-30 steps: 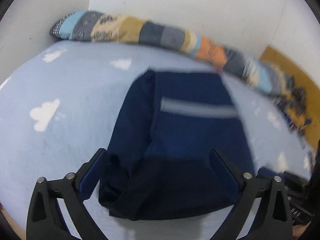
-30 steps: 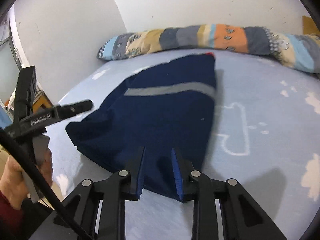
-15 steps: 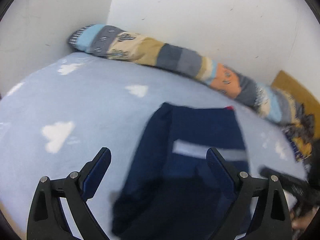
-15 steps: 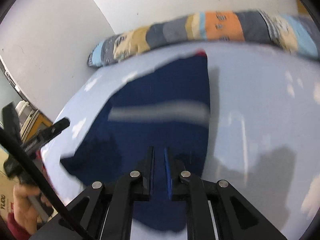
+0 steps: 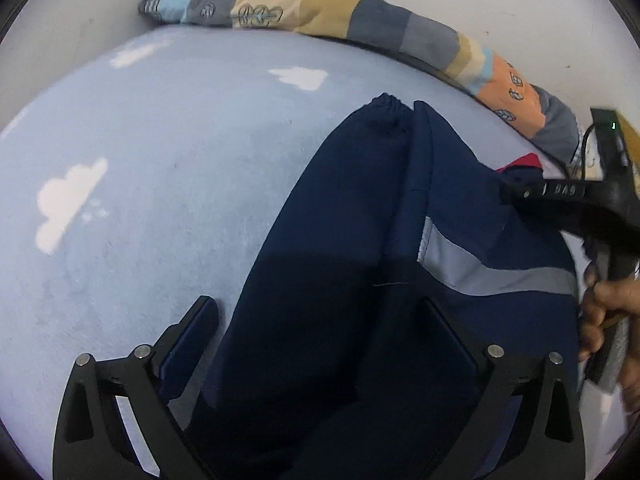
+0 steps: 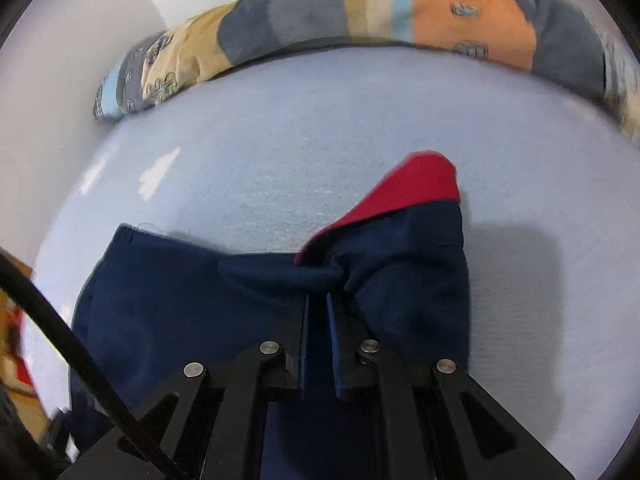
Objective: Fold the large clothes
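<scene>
On a pale blue cloud-print bedsheet, the right gripper pinches a navy blue jacket with grey stripe; the left gripper gapes wide above it.

Navy garment bottom cut off by frame; patchwork bolster blurred.

A bed with a pale blue sheet printed with white clouds fills most of both views. A long patchwork bolster pillow in grey, tan, light blue and orange lies along the bed's far edge, across the top of each frame, against the white wall. A navy garment with a grey stripe and a red lining lies on the sheet, lower centre to right.
</scene>
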{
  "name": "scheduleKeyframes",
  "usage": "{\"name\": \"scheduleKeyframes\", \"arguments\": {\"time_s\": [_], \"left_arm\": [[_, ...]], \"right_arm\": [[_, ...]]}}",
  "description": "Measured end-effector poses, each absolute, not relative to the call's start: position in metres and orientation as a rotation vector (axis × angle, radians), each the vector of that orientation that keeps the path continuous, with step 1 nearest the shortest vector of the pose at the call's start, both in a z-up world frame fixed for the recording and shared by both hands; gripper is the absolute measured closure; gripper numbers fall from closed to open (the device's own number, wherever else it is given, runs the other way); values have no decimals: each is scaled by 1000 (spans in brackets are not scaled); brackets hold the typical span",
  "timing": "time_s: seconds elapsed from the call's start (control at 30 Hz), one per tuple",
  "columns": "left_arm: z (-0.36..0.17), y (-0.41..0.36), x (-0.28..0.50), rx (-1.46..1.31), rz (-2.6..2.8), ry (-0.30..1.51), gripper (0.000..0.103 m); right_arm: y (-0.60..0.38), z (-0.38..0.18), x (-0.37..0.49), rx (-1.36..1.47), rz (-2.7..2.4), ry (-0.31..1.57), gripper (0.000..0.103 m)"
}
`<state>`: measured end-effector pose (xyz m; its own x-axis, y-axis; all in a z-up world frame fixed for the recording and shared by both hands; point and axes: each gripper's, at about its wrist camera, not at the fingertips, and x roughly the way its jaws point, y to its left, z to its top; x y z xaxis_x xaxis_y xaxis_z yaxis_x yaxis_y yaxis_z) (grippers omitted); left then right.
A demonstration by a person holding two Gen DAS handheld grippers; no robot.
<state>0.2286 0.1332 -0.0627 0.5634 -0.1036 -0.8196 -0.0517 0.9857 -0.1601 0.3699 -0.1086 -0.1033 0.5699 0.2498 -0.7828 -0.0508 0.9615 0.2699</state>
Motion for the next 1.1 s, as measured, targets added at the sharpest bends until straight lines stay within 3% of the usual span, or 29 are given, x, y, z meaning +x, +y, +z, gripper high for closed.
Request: {"name": "scheduleKeyframes", "arguments": {"time_s": [0.1,0.13,0.3,0.57,0.77,1.0,1.1], "left_arm": [[-52,126,220,-129,-42,933,2],[-46,127,217,-124,-58,916,2],[-26,132,195,-128,-95,874,2],[-51,140,171,-112,-82,983,2],[-64,137,167,-102,-75,1005,0],[-33,133,127,-68,-89,947,0],[-52,126,124,-18,-52,991,0]], "right_arm": [[-105,-91,361,189,166,940,94],[-103,-83,352,187,184,920,90],[-93,-55,270,87,253,846,84],[-80,-86,143,25,299,861,84],[-84,-128,141,49,296,934,84],[-69,-98,85,-6,346,876,83],[-66,-116,76,-26,337,901,83]]}}
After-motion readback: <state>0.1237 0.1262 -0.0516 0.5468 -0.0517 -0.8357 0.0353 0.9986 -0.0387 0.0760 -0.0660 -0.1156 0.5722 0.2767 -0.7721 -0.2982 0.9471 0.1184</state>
